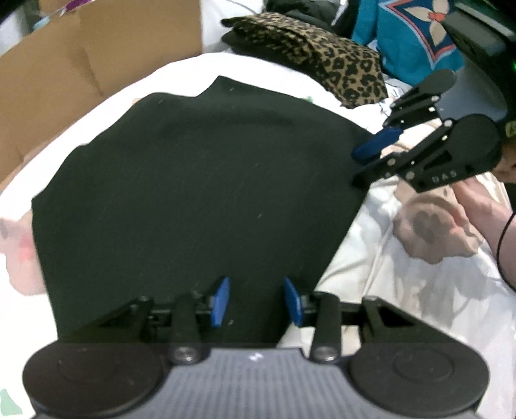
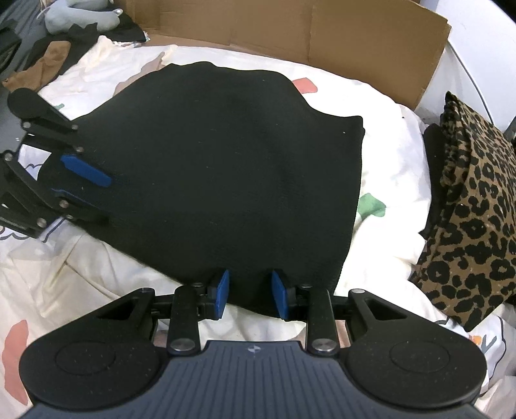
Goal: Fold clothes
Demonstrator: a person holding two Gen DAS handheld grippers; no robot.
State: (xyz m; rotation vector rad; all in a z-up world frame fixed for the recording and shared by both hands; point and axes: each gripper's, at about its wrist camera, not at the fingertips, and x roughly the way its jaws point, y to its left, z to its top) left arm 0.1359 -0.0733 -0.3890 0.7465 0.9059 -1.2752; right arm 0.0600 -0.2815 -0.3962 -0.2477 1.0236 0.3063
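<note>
Fingers of the left gripper (image 1: 256,301) stand spread w/ a clear gap, nothing pinched; black cloth shows under and between the blue pads but they don't press it. Right gripper (image 2: 250,295) is the same: pads apart, straddling the near hem of the black garment (image 2: 225,167), no squeeze visible. In the left view the right gripper (image 1: 362,164) sits at the garment's side corner, also apart.

Black garment lies flat, partly folded, on the white printed bedding (image 2: 396,180). Rel. to the garment: cardboard sheet (image 2: 290,29) is behind it, leopard-print stack (image 2: 474,206) just beside it on one side, loose clothes pile (image 2: 48,64) off its far corner on the other. A hand (image 1: 483,199) holds the right tool.

Judgement: both tools are parked at two edges of the garment so each can take a corner and the cloth lifts evenly for the next fold. Leopard piece prob. already done, set aside to keep the work area free.
</note>
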